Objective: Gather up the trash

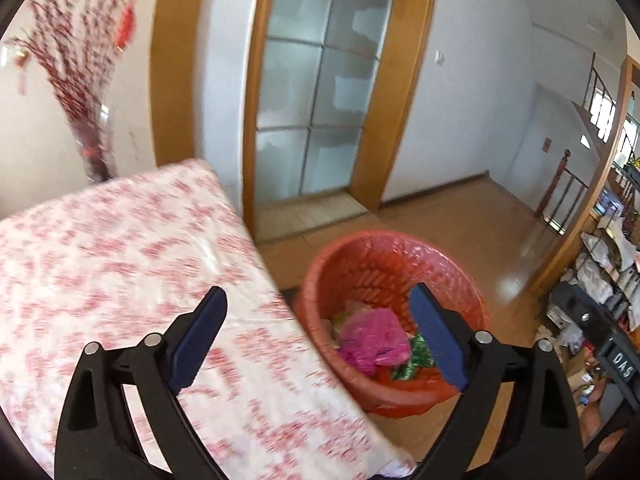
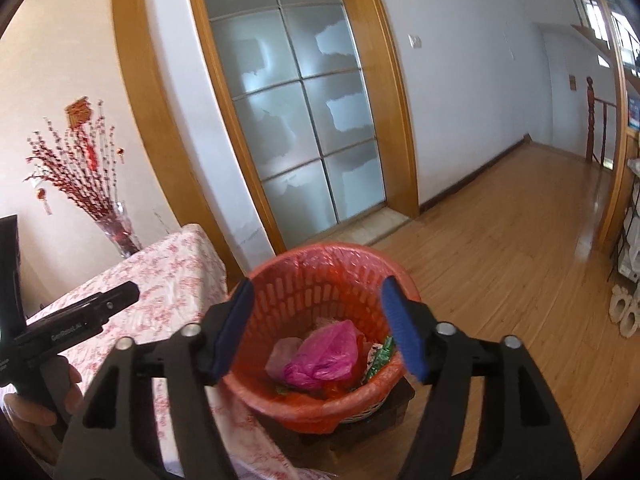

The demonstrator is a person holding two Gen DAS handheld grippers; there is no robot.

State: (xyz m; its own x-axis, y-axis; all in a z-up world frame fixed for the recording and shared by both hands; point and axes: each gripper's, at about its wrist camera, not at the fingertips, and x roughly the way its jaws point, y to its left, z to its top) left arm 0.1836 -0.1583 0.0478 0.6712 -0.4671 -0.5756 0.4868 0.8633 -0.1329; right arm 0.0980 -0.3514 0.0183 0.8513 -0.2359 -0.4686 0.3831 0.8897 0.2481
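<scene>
Both grippers, left [image 1: 318, 336] & right [image 2: 316, 326], fingers apart w/ nothing between, hang over red basket [image 2: 320, 396] beside tabletop [image 1: 120, 240], prob. post-drop, since pink bag [image 2: 324, 356] & other trash sit inside.

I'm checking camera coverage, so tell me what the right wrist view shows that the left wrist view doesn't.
Only the right wrist view shows the left gripper's body from the side, held in a hand, and slippers on the floor. Only the left wrist view shows cluttered shelves at right. Both show the red basket holding a pink bag, the flowered tablecloth, the glass door and the vase of red branches.
</scene>
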